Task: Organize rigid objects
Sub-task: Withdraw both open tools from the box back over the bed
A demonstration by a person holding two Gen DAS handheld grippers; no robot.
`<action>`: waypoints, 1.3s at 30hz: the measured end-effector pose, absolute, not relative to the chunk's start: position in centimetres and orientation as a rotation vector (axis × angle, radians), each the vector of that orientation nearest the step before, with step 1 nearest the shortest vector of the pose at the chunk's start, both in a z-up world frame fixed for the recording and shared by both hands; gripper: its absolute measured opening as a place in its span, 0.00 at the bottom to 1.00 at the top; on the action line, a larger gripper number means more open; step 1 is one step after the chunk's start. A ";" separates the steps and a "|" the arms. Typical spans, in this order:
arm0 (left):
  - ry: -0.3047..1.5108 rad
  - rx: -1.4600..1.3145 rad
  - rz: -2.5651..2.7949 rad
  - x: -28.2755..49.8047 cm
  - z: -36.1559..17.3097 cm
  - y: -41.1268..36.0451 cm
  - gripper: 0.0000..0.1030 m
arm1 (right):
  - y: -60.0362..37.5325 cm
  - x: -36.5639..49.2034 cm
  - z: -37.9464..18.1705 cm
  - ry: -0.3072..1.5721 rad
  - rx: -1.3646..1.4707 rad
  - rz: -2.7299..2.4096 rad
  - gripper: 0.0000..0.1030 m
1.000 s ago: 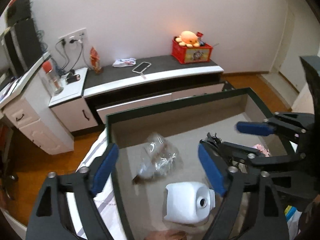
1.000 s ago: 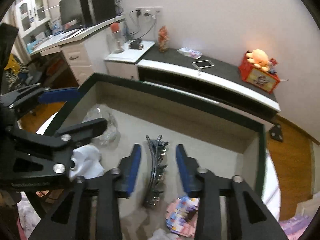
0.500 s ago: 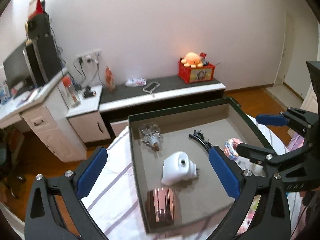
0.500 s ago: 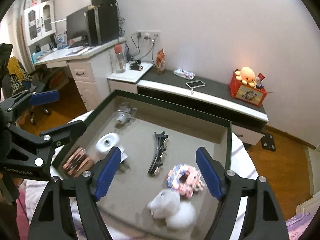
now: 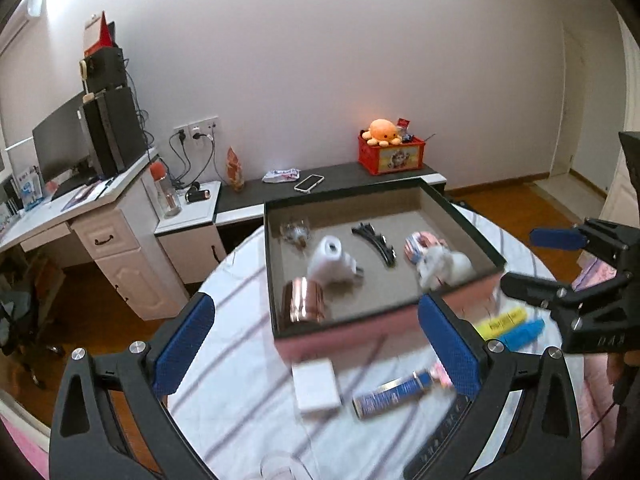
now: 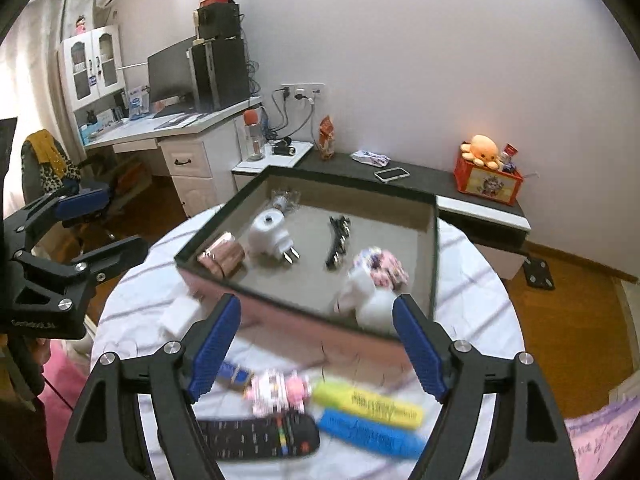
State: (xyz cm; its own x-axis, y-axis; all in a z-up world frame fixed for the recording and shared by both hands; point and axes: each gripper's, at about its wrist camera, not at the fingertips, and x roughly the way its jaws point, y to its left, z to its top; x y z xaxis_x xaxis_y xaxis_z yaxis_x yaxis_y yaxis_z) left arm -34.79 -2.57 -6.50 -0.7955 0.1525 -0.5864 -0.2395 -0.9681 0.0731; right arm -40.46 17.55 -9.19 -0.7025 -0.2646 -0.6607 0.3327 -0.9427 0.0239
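A pink box (image 5: 384,334) (image 6: 434,240) with a dark rim sits on the round striped table. It holds a white plug adapter (image 5: 330,258) (image 6: 268,232), a copper cylinder (image 5: 302,304) (image 6: 222,258), a black hair clip (image 5: 376,240) (image 6: 338,236), a pink patterned item (image 6: 380,266) and a white fluffy thing (image 5: 440,266). In front of the box lie a white block (image 5: 316,384), a blue tube (image 5: 396,394), yellow (image 6: 368,402) and blue (image 6: 370,434) markers and a black remote (image 6: 256,438). My left gripper (image 5: 316,346) and right gripper (image 6: 316,352) are both wide open and empty, above the table's near side.
The table (image 5: 224,364) has a white cloth with dark stripes. Behind it stand a low dark cabinet (image 5: 344,178) with a phone and a red crate with an orange plush (image 5: 384,132), and a white desk (image 5: 100,216) with a monitor at left. Wooden floor lies around.
Both grippers have pulled up and back from inside the box. The right gripper has opened wide. The whole box and the items in front of it have come into view.
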 end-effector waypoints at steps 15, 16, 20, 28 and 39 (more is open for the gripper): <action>0.096 -1.147 2.758 -28.9 -13.9 -5.7 1.00 | 22.9 -32.7 -15.7 -0.087 1.185 -2.684 0.78; 0.098 -1.160 2.753 -28.6 -14.4 -5.8 1.00 | 23.0 -32.6 -16.2 -0.096 1.202 -2.682 0.78; 0.097 -1.209 2.735 -28.0 -15.8 -5.9 1.00 | 23.6 -32.1 -17.8 -0.137 1.267 -2.666 0.78; 0.119 -1.237 2.680 -27.6 -17.2 -4.8 1.00 | 23.1 -31.6 -19.1 -0.125 1.308 -2.650 0.78; 0.068 -1.262 2.693 -28.4 -17.8 -5.8 1.00 | 20.2 -33.1 -18.8 -0.055 1.274 -2.633 0.78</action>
State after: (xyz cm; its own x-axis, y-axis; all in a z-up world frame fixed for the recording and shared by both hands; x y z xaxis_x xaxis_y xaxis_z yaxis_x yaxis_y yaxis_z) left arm -28.40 -5.85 -17.83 -0.6285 0.1307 -0.7668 -0.1694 -0.9851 -0.0291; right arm -33.10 20.17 -18.80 -0.6018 -0.2089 -0.7708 0.1764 -0.9761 0.1268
